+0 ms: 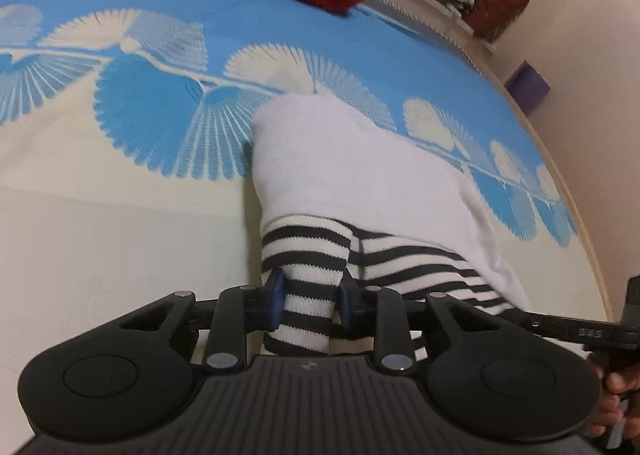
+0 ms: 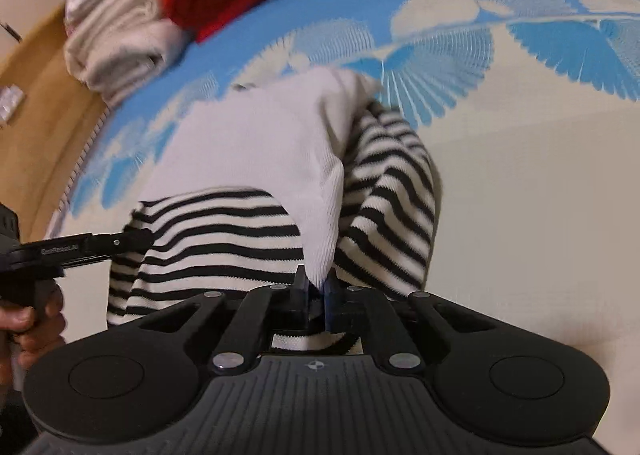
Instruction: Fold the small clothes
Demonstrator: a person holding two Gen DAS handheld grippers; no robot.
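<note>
Striped-and-white garment (image 1: 352, 191) bunched, seemingly half-folded, on bedspread (image 1: 120, 239).

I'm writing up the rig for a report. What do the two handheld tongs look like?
Both tongs, left and right, match: matte black ribbed body, two round side lobes, silver pivot pins, black linkage arms, blue pads. The right body bears a small crosshair mark. No sleeves show.

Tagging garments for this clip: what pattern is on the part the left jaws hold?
Black and white stripes on the garment; clearest in the left wrist view.
</note>
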